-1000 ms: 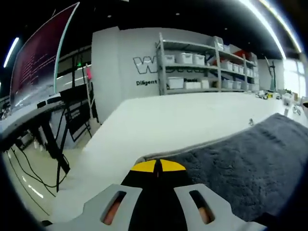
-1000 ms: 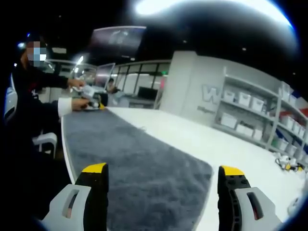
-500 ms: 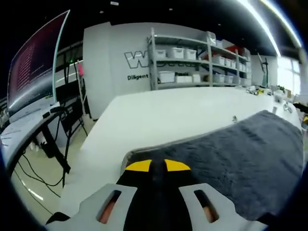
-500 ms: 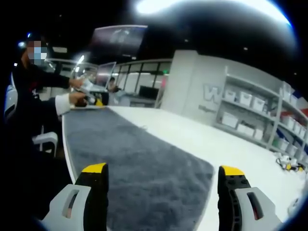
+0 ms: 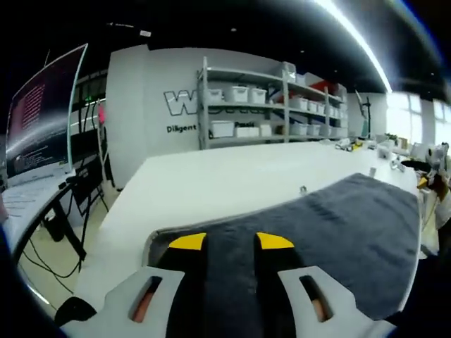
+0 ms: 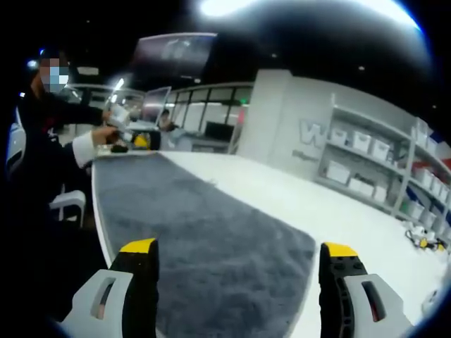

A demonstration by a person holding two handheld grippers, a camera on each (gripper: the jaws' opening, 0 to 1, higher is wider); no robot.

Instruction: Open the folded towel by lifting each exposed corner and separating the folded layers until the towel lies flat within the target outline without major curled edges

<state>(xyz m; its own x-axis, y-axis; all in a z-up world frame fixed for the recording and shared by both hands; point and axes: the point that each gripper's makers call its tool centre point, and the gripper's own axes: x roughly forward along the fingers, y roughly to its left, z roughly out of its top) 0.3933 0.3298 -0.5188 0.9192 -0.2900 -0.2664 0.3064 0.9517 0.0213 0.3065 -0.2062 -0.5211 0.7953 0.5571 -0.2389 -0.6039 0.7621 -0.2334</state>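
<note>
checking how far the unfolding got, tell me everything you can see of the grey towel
The grey towel is dark, plush, fuzzy-piled cloth, spread long and mostly flat on the white table. Its near edge rises slightly off the table in the left gripper view, where the left hand-held gripper has its slightly parted jaws over the cloth. The right hand-held gripper is open, straddling the other end. No outline is visible.

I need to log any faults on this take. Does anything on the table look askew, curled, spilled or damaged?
Nothing stands out. The grey towel lies spread on the white table, with no spill or tear visible. The left gripper has the towel's near edge between its jaws; the right gripper hangs open above it.
</note>
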